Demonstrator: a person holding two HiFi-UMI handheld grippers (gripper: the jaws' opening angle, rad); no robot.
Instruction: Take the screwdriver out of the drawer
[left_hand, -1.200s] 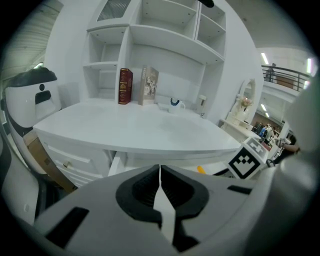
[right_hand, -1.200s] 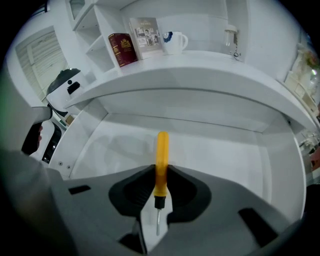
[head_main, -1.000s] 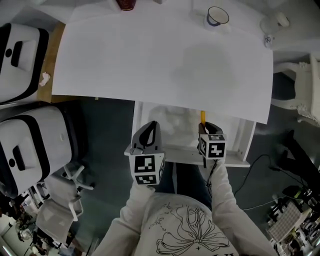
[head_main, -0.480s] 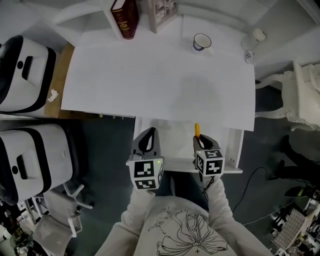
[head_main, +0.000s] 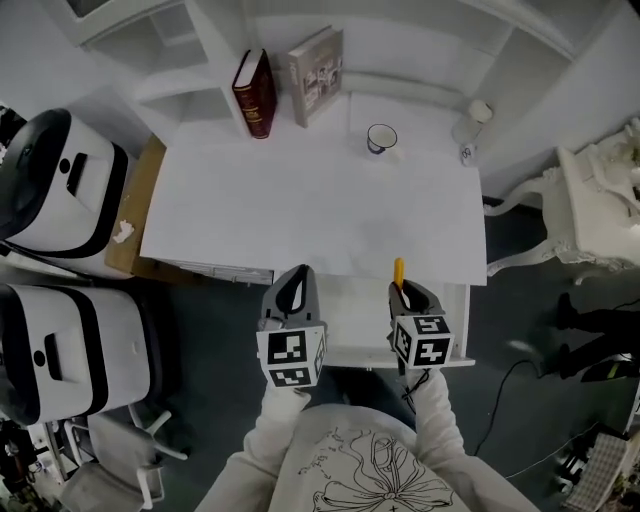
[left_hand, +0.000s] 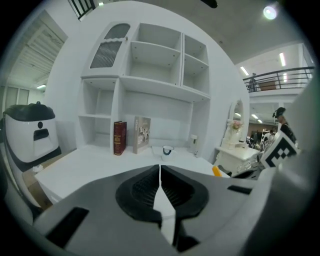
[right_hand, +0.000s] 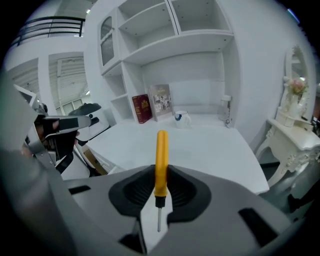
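The right gripper (head_main: 405, 291) clamps the yellow-handled screwdriver (head_main: 398, 270) above the open drawer (head_main: 352, 352) at the white desk's (head_main: 300, 210) near edge; left gripper (head_main: 291, 284) beside it, jaws together, empty.

**Screwdriver clear of the drawer, in your right grip**

Your screwdriver (right_hand: 161, 155) has a slim yellow-orange handle and a thin bare metal shaft. The jaws of your right hand-held gripper (head_main: 408, 296) clamp the lower end of the handle. The handle points away from you toward the far side and the shaft points back toward you. It hangs in the air, lifted clear of the white drawer (head_main: 352, 318), which stands pulled out from under the near edge of the desk (head_main: 300, 210).
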